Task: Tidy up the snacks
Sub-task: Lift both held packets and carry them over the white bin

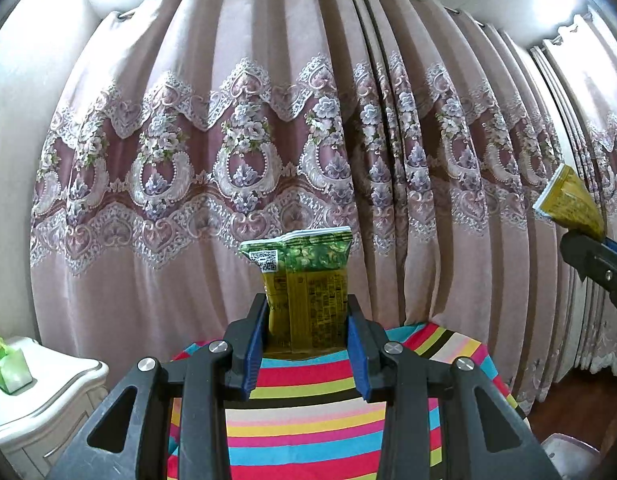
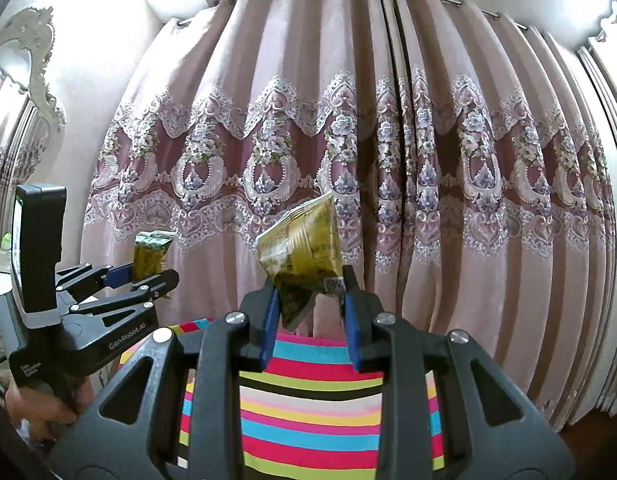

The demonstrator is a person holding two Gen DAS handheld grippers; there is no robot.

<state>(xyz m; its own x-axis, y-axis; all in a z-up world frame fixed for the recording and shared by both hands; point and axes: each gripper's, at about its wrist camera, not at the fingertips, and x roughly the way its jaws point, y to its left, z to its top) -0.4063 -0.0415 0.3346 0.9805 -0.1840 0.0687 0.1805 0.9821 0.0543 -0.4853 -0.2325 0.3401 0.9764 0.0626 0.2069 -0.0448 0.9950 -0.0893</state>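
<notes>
Both tongs are raised level above the striped surface (image 1: 304,412), facing the curtain (image 1: 268,120). The left tongs (image 1: 306,344) pinch a green packet (image 1: 308,292) upright by its lower end, its crimped top above the fingers and a QR code at its upper left. To their right, the right tongs (image 2: 310,316) pinch a yellow packet (image 2: 304,248) by one crumpled corner, so it tilts up toward the curtain. Left of the surface stands a white cabinet (image 1: 48,392).

snack packets (image 1: 304,280) green-yellow | tablecloth (image 1: 308,408) multicolour stripes | curtain (image 1: 268,140) pink, floral lace | gripper pads (image 1: 255,354) blue
</notes>
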